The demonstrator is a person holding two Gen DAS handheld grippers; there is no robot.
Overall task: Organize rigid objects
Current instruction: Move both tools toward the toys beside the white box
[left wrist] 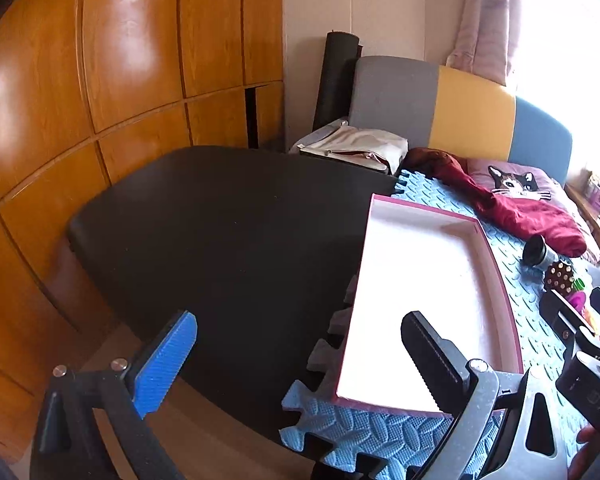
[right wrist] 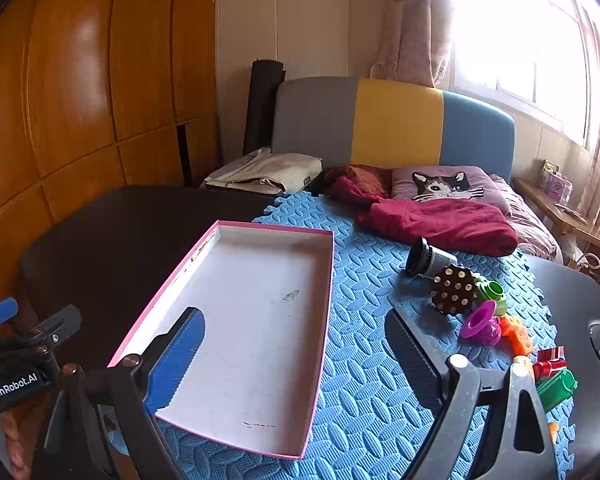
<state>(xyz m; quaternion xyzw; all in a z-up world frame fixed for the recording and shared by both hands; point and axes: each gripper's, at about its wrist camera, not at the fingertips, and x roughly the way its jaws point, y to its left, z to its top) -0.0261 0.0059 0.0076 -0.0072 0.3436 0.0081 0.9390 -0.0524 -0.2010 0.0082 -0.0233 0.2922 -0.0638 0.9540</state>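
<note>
Bedroom setup: wooden wardrobe panels (right wrist: 80, 92) on the left, a bed with a grey, yellow and blue headboard (right wrist: 392, 124) at the back, and a bright window on the right. Up front is a black desk (left wrist: 220, 240) with blue foam puzzle mats (right wrist: 372, 360) laid over part of it.

On the mats sits a shallow pink-rimmed box (right wrist: 240, 332) with a white inside, nothing in it apart from a few scuff marks. To its right, well apart from it, is a loose cluster of small stuff: a black and silver cylinder (right wrist: 428, 260) lying on its side, a dark brown ball with light studs (right wrist: 452, 290) just beside it, then a green ring piece (right wrist: 492, 292), a purple funnel-shaped piece (right wrist: 480, 322), an orange block (right wrist: 516, 334), something red and shiny (right wrist: 552, 362) and a green block (right wrist: 558, 388) near the desk edge. A dark red garment (right wrist: 432, 216) and a cat cushion (right wrist: 446, 186) lie behind them on the bed.

Left gripper (left wrist: 300, 364) hangs over the box's left edge and the bare desk, fingers spread wide, nothing between them. Right gripper (right wrist: 296, 356) is over the box's right side and the mat, fingers also spread apart and holding nothing.
</note>
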